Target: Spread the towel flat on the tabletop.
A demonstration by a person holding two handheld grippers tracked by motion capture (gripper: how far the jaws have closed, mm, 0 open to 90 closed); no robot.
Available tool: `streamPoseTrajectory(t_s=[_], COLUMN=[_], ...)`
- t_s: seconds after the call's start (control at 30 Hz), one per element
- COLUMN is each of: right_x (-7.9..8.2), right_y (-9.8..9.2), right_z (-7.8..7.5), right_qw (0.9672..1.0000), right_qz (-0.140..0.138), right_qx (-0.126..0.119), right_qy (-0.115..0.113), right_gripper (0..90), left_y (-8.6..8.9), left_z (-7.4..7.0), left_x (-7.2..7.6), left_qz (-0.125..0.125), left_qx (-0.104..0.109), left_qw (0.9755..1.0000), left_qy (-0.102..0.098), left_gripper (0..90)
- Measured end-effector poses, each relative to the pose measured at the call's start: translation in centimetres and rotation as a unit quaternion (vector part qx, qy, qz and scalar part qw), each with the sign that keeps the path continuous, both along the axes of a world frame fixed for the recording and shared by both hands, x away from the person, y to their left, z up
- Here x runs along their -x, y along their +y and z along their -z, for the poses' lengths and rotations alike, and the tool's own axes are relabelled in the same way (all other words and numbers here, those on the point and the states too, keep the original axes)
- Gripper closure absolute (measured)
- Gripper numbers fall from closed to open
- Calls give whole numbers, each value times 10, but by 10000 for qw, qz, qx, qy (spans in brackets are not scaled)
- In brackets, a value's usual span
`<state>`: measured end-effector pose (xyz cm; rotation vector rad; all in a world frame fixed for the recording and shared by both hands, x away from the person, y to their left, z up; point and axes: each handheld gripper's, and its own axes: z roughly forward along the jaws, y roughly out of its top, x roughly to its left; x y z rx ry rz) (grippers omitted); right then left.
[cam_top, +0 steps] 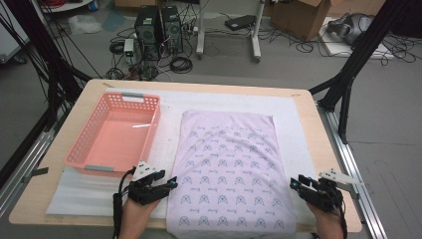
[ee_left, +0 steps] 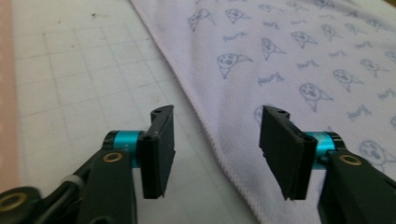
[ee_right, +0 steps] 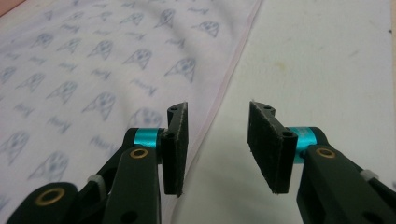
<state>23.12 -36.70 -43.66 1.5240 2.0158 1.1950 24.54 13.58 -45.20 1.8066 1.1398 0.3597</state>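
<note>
I hold my left gripper (cam_top: 171,183) just off the left edge of the printed cloth (cam_top: 229,164), near its front corner, and its jaws stand apart with nothing pinched; in the left gripper view (ee_left: 215,149) the stitched hem of the cloth runs between the two black pads without either pressing on it. My right gripper (cam_top: 294,183) sits just beside the cloth's right edge, also near the front, jaws released, and in the right gripper view (ee_right: 217,149) the hem passes below the gap, the pads clear of it. The cloth lies flat and spread on the white mat (cam_top: 298,124) in the middle of the table (cam_top: 45,194), pale lilac, covered in rows of small dark blue cone-shaped figures with round faces. Between the figures sit short scribbled marks that look like writing, but I cannot read them. The pink basket (cam_top: 144,134) stands to the cloth's left, just beyond my left gripper; I see no label or brand on it.
</note>
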Motion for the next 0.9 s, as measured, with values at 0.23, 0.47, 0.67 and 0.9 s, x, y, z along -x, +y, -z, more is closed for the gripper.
streamPoseTrajectory(t_s=[0.23,0.47,0.67,0.9], right_x=[-34,-47,-49,-39], right_y=[18,18,18,13], right_z=[11,13,9,10], right_qw=[9996,9990,9966,9982], right_qz=[-95,-5,-214,-100], right_qx=[189,354,762,559], right_qy=[192,281,241,202], right_gripper=[660,830,889,637], left_y=[-4,-2,-13,-12], left_z=[-7,-15,-20,-23], left_x=[-1,-16,-24,-19], left_qz=[201,325,444,453], left_qx=[73,297,366,581], left_qw=[9994,9986,9971,9944], left_qy=[-263,-282,-499,-764], left_gripper=[435,400,274,179])
